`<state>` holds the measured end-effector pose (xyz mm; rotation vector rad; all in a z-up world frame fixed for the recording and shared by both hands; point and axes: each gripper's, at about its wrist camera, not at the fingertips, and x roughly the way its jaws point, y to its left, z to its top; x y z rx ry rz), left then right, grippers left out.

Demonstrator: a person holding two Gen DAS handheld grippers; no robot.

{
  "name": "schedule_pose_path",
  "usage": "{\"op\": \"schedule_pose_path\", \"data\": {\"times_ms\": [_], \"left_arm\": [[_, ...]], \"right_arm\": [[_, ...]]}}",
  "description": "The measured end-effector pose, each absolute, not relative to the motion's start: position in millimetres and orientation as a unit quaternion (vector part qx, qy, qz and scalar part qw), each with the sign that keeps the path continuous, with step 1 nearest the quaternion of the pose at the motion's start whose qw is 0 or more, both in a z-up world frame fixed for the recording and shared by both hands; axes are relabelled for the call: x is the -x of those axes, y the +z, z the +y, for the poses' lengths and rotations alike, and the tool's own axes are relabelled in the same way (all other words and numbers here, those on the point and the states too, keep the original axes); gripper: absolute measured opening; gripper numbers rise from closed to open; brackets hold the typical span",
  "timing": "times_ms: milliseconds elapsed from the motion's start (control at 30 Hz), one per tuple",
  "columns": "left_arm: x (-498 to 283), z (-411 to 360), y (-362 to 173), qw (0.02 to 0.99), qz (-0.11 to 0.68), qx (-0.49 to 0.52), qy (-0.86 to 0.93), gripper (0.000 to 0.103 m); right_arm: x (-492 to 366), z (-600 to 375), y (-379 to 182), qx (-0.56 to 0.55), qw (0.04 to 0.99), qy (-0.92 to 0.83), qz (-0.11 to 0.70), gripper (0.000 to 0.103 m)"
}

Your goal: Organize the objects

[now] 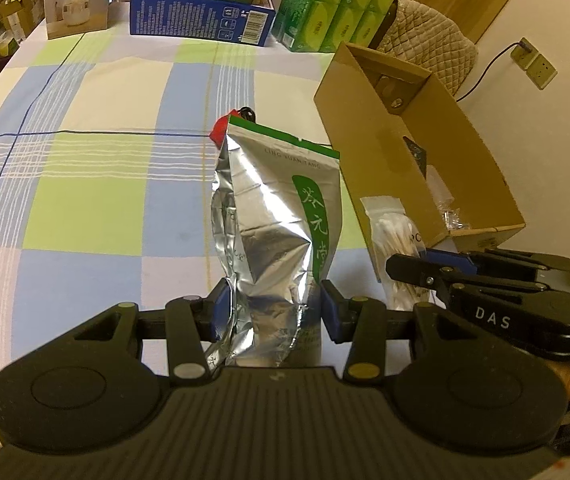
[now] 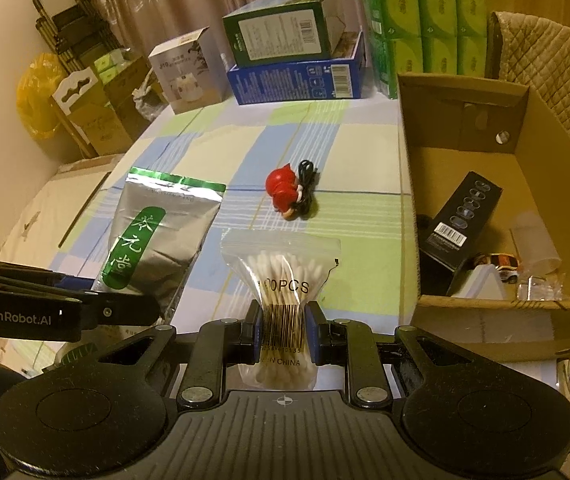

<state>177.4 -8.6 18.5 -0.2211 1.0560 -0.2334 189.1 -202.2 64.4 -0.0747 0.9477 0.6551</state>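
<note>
My left gripper is shut on the lower part of a silver foil pouch with a green label, held upright above the checked tablecloth. My right gripper is shut on a clear zip bag of cotton swabs, pinched at its barcode. Both held things show in both views: the swab bag to the right of the pouch, and the pouch to the left of the swab bag. A small red figure with a black cord lies on the cloth ahead, partly hidden behind the pouch in the left wrist view.
An open cardboard box stands at the right, holding a black package, a toy car and clear plastic items. At the table's far edge stand a white carton, a green box on a blue box and green tissue packs.
</note>
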Motion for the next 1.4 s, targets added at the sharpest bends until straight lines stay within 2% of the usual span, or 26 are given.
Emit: {"op": "schedule_pose_path", "data": {"times_ms": [1400], "left_arm": [[-202.7,-107.0,50.3,0.851,0.484,0.092,-0.182,0.040]], "right_arm": [[-218.3,-313.3,110.3,0.009,0.881,0.231,0.413,0.019]]}}
